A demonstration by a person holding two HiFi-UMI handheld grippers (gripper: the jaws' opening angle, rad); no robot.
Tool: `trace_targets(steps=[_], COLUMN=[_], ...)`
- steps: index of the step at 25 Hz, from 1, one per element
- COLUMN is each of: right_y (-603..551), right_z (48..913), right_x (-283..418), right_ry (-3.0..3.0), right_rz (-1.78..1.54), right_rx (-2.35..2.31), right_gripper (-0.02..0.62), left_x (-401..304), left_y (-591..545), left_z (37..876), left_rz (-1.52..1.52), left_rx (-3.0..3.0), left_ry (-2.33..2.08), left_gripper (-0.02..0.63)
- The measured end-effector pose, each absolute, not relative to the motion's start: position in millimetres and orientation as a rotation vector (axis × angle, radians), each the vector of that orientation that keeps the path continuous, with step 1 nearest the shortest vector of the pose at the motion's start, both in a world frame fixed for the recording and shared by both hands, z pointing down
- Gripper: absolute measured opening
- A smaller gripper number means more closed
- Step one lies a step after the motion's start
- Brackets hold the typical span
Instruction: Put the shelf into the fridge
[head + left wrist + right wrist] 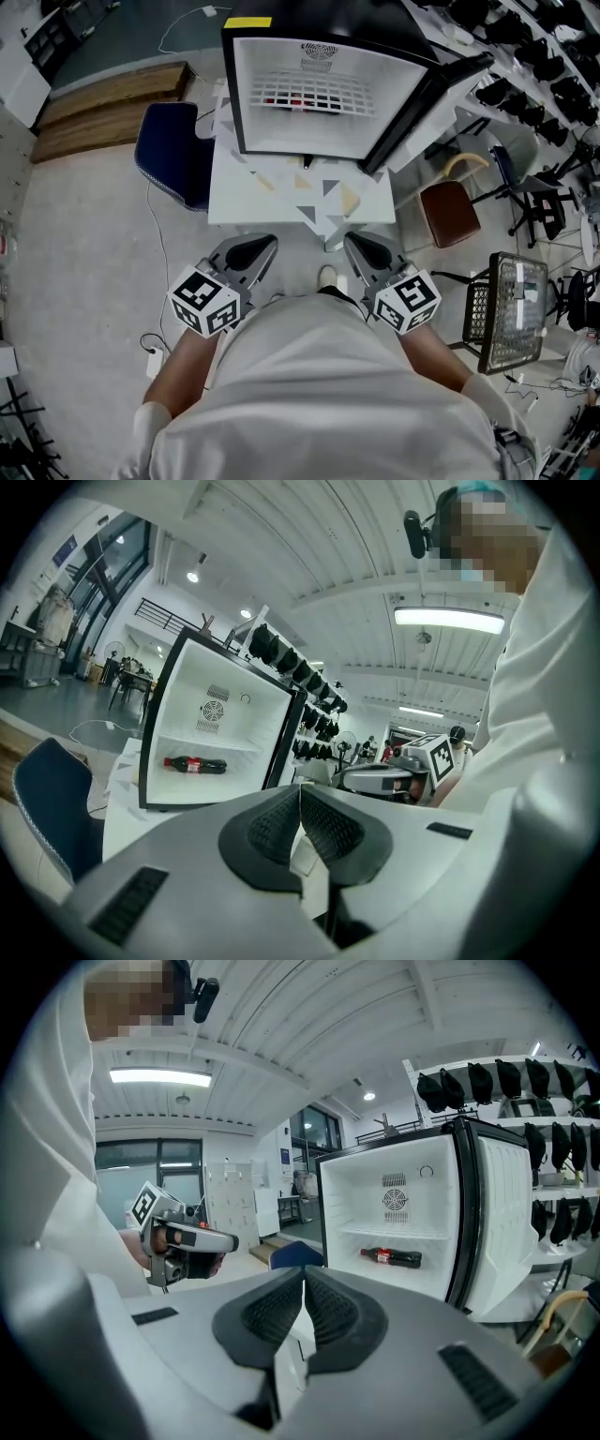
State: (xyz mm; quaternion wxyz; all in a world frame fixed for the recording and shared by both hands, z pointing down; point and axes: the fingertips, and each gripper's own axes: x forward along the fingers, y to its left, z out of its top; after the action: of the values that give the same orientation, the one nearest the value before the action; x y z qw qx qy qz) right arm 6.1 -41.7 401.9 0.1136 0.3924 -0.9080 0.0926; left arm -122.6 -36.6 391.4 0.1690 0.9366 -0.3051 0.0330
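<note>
Shelf (pixel 314 94) looks already seated in the far fridge (pixel 272 131), over the bottle (pixel 195 765). Left tongs (pixel 266 242) and right tongs (pixel 352 240) are pressed together, empty; we should confirm it sits level.

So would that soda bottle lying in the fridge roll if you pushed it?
Probably: the bottle lies on its side and looks round, so a nudge could roll it. It looks full of dark drink, so probably fairly heavy.
</note>
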Motion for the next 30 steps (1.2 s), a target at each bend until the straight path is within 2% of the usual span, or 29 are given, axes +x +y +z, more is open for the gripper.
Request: trace_targets(steps=[30], right_y=[-36.0], right_z=[410.0], right_x=[4.3], right_ry=[-2.621], right_rz=[0.274], right_rx=[1.153], right_gripper=[0.009], left_x=[-122.4], left_y=[-27.3], left_z=[401.1], left_rz=[0.180], left_rx=[2.698], left_ry=[-0.889], left_gripper=[0.020])
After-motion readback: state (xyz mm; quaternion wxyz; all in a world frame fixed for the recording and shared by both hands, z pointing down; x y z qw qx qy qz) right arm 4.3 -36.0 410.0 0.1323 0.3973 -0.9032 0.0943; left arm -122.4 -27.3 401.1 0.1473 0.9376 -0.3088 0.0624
